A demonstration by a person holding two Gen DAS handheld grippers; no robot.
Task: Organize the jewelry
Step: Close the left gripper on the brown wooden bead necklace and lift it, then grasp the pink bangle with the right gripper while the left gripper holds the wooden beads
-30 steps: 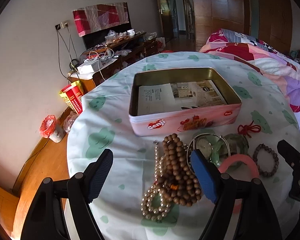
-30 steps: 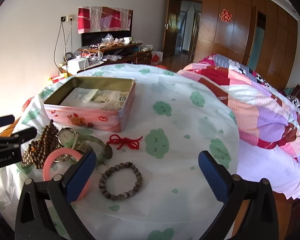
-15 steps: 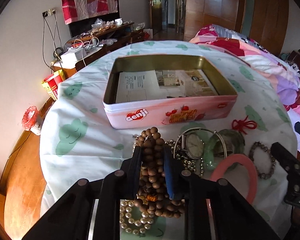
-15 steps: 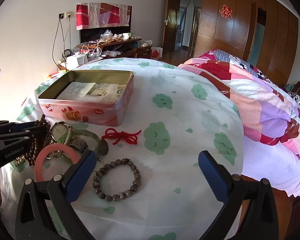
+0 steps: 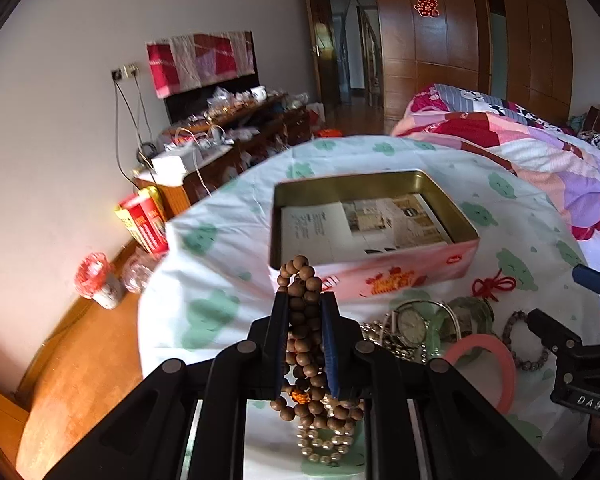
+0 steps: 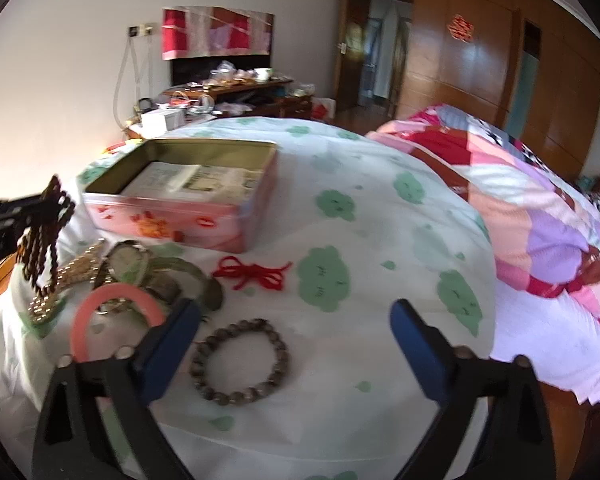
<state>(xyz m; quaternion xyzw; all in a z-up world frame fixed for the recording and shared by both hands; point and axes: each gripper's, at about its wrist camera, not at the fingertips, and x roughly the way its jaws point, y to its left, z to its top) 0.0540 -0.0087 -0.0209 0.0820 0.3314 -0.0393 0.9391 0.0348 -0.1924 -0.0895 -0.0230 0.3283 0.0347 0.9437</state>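
My left gripper [image 5: 305, 312] is shut on a long brown wooden bead strand [image 5: 302, 300] and holds it lifted above the table; the strand hangs down over a pearl strand [image 5: 324, 446]. The strand also shows in the right wrist view [image 6: 46, 236]. An open pink tin box [image 5: 396, 276] with papers inside stands just beyond. My right gripper [image 6: 296, 344] is open and empty above a dark bead bracelet [image 6: 240, 362].
On the cloud-print tablecloth [image 6: 340, 208] lie a watch [image 5: 410, 324], a green bangle [image 5: 470, 316], a pink ring bangle [image 6: 112, 320] and a red knotted cord [image 6: 256, 272]. A quilted bed [image 6: 540, 208] is to the right. A cluttered sideboard [image 5: 228, 136] stands behind.
My left gripper closed on the brown bead strand and lifted it off the table. The right gripper stayed open and shifted slightly.
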